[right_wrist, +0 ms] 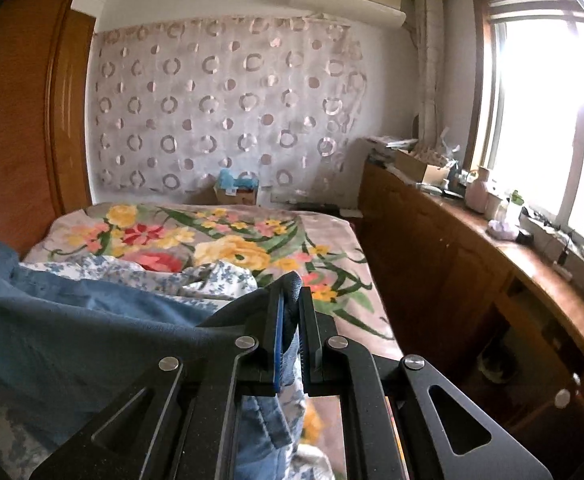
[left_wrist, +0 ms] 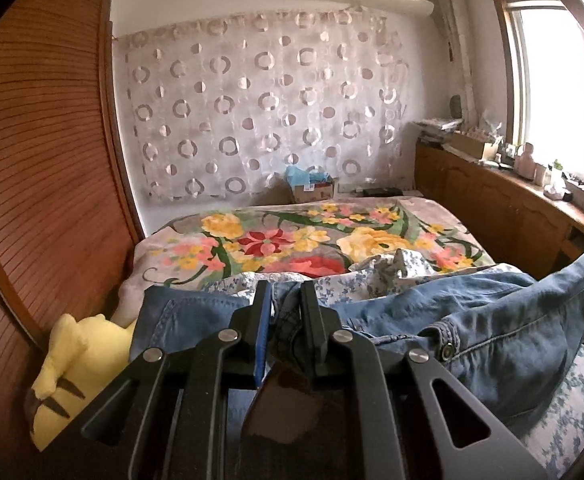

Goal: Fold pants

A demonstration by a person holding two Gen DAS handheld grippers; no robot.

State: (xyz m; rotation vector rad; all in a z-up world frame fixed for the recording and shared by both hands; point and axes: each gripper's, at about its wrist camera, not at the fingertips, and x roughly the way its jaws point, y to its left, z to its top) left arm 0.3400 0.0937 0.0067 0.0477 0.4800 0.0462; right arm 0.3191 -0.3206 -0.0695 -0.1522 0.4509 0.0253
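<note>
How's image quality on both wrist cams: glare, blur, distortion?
Left wrist: window blown out white at right, strong fisheye bend on the wardrobe, pants and left gripper sharp. Right wrist: window glare washes out the sill, slight softness overall, right gripper on the denim is readable.

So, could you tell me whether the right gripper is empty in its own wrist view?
No, the right gripper is shut on a fold of the blue denim pants, which hangs between its fingers.
</note>
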